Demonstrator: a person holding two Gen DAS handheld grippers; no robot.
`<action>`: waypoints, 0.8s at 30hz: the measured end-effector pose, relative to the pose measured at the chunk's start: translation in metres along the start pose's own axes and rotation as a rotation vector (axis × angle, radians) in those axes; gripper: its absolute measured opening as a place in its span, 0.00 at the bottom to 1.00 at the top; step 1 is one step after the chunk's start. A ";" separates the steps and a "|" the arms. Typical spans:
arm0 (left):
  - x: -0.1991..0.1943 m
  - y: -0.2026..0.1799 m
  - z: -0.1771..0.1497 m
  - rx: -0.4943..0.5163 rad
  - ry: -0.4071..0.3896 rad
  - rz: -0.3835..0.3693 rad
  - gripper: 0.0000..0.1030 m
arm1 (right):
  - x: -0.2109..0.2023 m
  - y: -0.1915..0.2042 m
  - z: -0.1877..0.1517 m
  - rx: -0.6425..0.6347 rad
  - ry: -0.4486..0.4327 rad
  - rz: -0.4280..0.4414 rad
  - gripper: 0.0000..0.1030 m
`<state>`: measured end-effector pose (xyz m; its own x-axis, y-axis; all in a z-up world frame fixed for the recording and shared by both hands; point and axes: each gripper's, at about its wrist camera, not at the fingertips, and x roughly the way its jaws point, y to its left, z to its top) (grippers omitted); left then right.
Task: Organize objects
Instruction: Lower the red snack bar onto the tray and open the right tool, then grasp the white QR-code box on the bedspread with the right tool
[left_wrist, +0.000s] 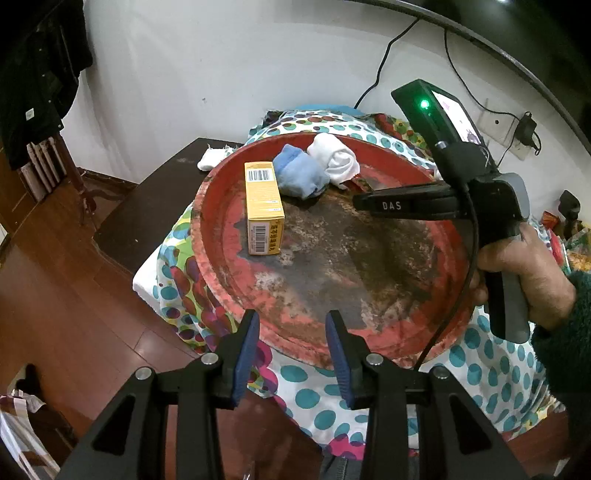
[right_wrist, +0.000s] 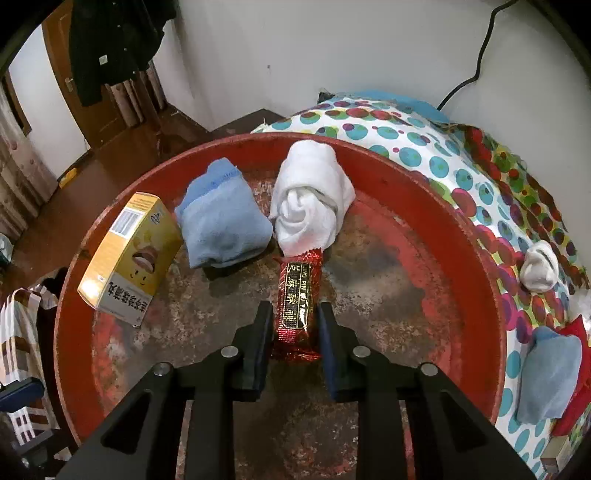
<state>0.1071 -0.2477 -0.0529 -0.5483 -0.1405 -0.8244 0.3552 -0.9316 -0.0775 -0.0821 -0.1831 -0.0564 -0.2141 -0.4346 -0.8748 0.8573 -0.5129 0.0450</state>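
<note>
- The right gripper (right_wrist: 293, 325), a black two-finger tong with dark blue pads, straddles a red foil-wrapped snack bar (right_wrist: 297, 306); its fingers sit just beside the wrapper on both sides, and whether they are pressing it or standing a hair clear I cannot tell.
- The left gripper (left_wrist: 291, 347) hangs spread wide with nothing between its fingers, near the closest rim of the round red tray with a worn, flaking floor (left_wrist: 207, 236).
- The snack bar lies inside the tray, its far end touching a rolled white sock (right_wrist: 310, 199). Left of that sit a folded light-blue sock (right_wrist: 221, 225) and a yellow cardboard medicine box (right_wrist: 129, 254), in a rough row.
- My reading: the bar is being placed into, or about to be freed in, the tray alongside the things already gathered there.
- The next move likely calls for parting the fingers fully and backing straight out, so the light wrapper is not dragged along.
- Another white sock roll (right_wrist: 539, 267) and another blue sock (right_wrist: 546, 380) wait outside the tray on the polka-dot cloth (right_wrist: 461, 177), probably next in line.
- The cloth covers a soft surface against a white wall (left_wrist: 221, 66); a dark wooden side table (left_wrist: 155, 206) and brown wood floor (left_wrist: 74, 295) lie to the left, with black cables on the wall.
</note>
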 end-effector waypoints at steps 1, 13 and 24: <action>0.001 0.000 0.000 0.001 0.003 0.001 0.37 | 0.001 -0.001 0.001 0.000 0.002 -0.002 0.30; 0.007 -0.036 0.005 0.067 0.022 -0.053 0.37 | -0.073 -0.058 -0.053 0.111 -0.138 -0.041 0.47; 0.018 -0.115 0.010 0.221 0.040 -0.145 0.37 | -0.132 -0.188 -0.159 0.337 -0.151 -0.306 0.58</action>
<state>0.0492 -0.1462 -0.0529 -0.5493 0.0091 -0.8356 0.0989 -0.9922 -0.0758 -0.1409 0.0886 -0.0255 -0.5200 -0.3165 -0.7934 0.5504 -0.8344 -0.0279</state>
